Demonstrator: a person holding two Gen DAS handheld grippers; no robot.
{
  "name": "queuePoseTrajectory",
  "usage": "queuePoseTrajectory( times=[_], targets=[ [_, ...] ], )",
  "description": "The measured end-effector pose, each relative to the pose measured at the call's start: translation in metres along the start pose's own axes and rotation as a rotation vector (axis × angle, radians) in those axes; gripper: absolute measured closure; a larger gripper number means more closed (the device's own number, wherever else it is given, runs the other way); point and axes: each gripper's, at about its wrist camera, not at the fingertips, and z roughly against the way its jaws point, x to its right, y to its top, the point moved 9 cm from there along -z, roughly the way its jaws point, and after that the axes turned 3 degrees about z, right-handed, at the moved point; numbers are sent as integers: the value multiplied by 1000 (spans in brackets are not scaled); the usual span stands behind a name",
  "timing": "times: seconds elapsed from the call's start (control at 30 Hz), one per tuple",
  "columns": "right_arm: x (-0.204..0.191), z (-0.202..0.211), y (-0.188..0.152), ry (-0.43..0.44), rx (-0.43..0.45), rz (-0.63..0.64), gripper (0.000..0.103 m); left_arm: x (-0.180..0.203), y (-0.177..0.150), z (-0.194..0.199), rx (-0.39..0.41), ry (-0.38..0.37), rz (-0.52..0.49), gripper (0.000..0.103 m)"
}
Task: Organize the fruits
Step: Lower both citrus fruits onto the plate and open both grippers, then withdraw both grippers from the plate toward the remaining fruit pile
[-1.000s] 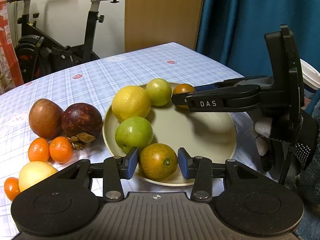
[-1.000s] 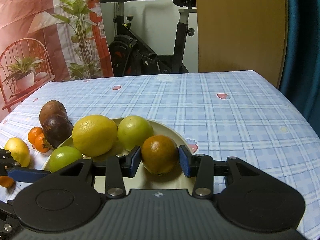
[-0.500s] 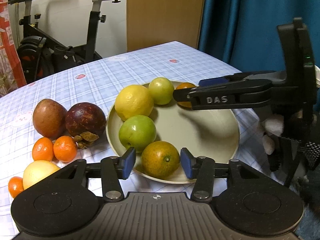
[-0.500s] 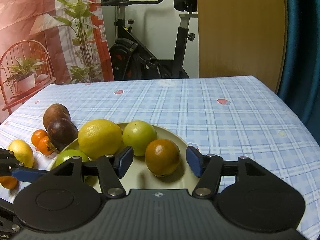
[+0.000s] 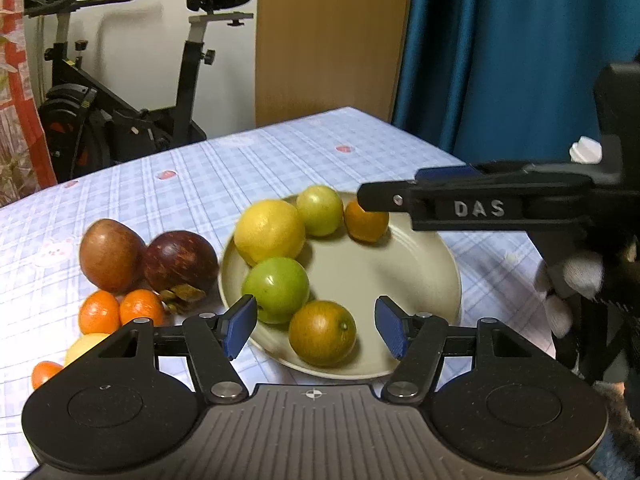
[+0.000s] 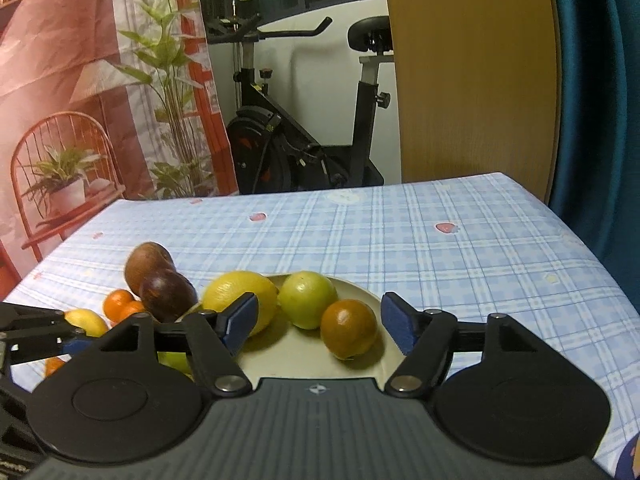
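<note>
Left wrist view: the left gripper (image 5: 316, 326) has just been opening; an orange (image 5: 322, 333) lies loose between its pads on the plate (image 5: 420, 280) with four other fruits. Seven fruits left of the plate remain unsorted.

Right wrist view: the right gripper (image 6: 318, 323), jaws just opened, stands clear around another orange (image 6: 349, 334) on the plate.

Exercise bike (image 6: 304, 128) by white wall, wood panel (image 6: 472, 72), teal curtain (image 5: 512, 48), plant-print backdrop (image 6: 100, 92)

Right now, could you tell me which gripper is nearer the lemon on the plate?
Right. The right gripper has the lemon just behind its left pad; the left gripper sits beyond the green fruit.
</note>
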Motion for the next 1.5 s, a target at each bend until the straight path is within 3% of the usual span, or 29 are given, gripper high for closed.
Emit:
queuePoseTrajectory(
  times=[0.37, 0.83, 1.03, 1.5],
  targets=[
    [-29, 20, 6, 36, 19, -7, 31, -37, 19, 41, 97, 59, 74, 35],
    [-95, 23, 21, 135, 44, 52, 31, -130, 18, 114, 177, 208, 216, 36],
    [-123, 14, 17, 190, 31, 88, 31, -154, 8, 128, 162, 233, 263, 36],
    [-182, -11, -31, 327, -109, 209, 32, -162, -20, 115, 109, 212, 266, 39]
  ],
)
